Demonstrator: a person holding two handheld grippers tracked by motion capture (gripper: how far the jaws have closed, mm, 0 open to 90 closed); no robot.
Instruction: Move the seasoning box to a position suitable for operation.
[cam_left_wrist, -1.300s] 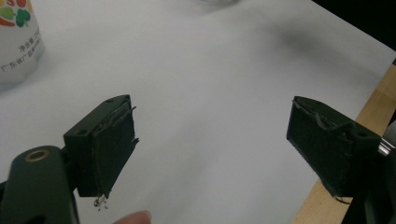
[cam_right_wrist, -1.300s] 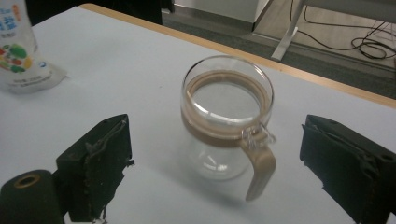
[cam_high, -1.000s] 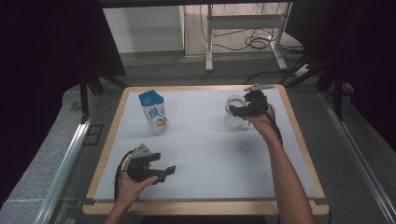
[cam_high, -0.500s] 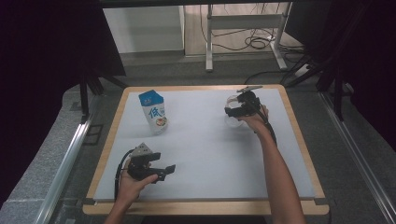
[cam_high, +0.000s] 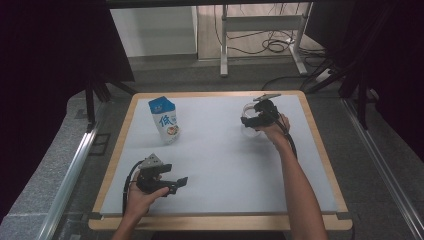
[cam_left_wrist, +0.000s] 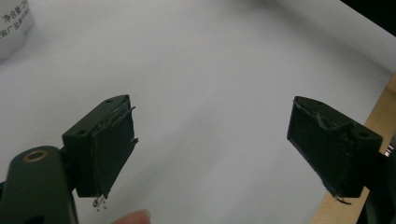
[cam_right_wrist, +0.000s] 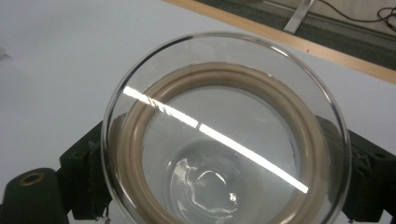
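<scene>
In the high view, the right tongs (cam_high: 248, 121) sit at the far right part of the bench (cam_high: 220, 165), closed around a clear glass jar (cam_high: 248, 131) that stands close to the bench's far edge. The left tongs (cam_high: 176, 183) rest low at the near left of the white surface, held by the person's left hand (cam_high: 142, 196), their jaws spread with nothing between them. A blue-and-white carton (cam_high: 165, 120) stands upright at the far left, well apart from both tongs. In the left gripper view, the two black jaws stand wide apart over bare white surface, the wooden rim of the bench showing at the right and a corner of the carton (cam_left_wrist: 14, 28) at the top left. In the right gripper view, the glass jar (cam_right_wrist: 224, 140) is seen from above its open mouth, a tan ring running inside the rim, with a black jaw pressed against its wall on either side.
</scene>
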